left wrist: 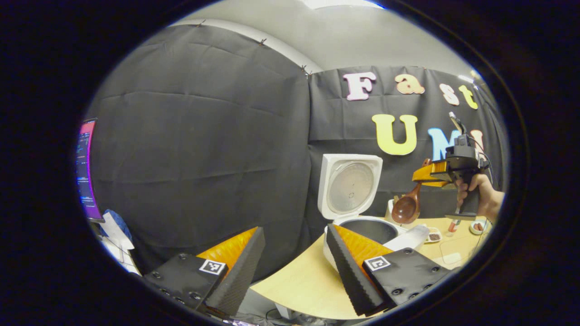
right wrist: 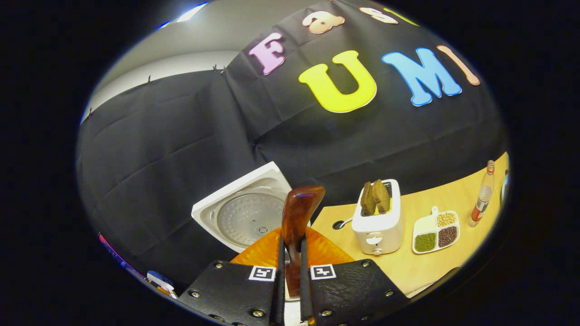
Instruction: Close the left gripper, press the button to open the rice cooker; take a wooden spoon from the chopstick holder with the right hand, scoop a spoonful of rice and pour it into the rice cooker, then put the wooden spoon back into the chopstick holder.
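spoon (right wrist: pixel 297 217) clamped in right gripper (right wrist: pixel 290 271), held above open rice cooker (left wrist: pixel 349 190); left gripper (left wrist: pixel 290 267) fingers apart; next probably scooping rice or tipping in

One rice cooker (left wrist: pixel 358 213), one wooden spoon (left wrist: pixel 406 206), one toaster (right wrist: pixel 378 222), one bottle (right wrist: pixel 483 194)

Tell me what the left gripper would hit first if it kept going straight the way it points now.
Probably the black cloth wall. The left gripper, open, points between its fingers at the cloth, past the table edge. The open rice cooker sits to the right of that line, though depth is unclear.
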`<state>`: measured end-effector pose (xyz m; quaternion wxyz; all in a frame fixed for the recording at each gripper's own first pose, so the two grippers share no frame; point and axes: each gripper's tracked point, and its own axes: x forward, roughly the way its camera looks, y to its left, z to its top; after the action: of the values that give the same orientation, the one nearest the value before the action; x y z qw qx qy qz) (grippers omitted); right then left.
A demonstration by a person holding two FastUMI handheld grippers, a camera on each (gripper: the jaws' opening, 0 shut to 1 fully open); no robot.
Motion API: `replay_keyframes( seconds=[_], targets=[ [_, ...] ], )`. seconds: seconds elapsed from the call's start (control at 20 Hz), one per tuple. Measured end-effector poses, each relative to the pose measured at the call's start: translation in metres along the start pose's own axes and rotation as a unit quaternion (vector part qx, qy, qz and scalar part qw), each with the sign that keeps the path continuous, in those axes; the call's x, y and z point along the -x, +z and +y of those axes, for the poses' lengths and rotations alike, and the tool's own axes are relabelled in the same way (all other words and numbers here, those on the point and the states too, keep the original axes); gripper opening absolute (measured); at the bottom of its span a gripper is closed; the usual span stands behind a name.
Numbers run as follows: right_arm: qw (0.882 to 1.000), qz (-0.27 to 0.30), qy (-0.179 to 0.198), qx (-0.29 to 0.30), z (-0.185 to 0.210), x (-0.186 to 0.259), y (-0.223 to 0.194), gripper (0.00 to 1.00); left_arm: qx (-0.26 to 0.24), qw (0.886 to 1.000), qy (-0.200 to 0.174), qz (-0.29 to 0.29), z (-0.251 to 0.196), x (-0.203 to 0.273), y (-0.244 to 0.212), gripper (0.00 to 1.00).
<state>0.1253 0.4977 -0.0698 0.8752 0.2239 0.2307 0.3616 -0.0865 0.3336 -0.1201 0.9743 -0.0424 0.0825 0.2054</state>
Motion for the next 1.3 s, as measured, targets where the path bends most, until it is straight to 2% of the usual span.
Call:
replay_keyframes(
  seconds=[0.35, 0.7, 1.0, 1.05, 1.1, 1.25, 1.3],
  targets=[
    [0.998, -0.041, -0.040, 0.005, -0.047, 0.056, 0.039, 0.13, -0.002, 0.999, -0.042, -0.029, -0.054, -0.014, 0.030, 0.95],
    [0.991, -0.081, -0.103, 0.008, -0.113, 0.130, 0.069, 0.13, 0.001, 0.995, -0.085, -0.053, -0.114, -0.014, 0.053, 0.95],
    [0.980, -0.107, -0.165, -0.002, -0.179, 0.202, 0.087, 0.13, 0.000, 0.991, -0.119, -0.066, -0.164, -0.009, 0.068, 0.95],
    [0.978, -0.111, -0.175, -0.005, -0.190, 0.213, 0.089, 0.13, 0.000, 0.990, -0.124, -0.067, -0.172, -0.006, 0.070, 1.00],
    [0.976, -0.116, -0.186, -0.008, -0.201, 0.225, 0.091, 0.13, 0.000, 0.989, -0.128, -0.067, -0.180, -0.005, 0.072, 0.95],
    [0.968, -0.127, -0.215, -0.020, -0.231, 0.259, 0.092, 0.13, -0.001, 0.988, -0.141, -0.066, -0.203, -0.004, 0.073, 1.00],
    [0.966, -0.130, -0.223, -0.022, -0.241, 0.269, 0.092, 0.13, -0.001, 0.987, -0.145, -0.066, -0.210, -0.002, 0.076, 0.95]
  ],
)
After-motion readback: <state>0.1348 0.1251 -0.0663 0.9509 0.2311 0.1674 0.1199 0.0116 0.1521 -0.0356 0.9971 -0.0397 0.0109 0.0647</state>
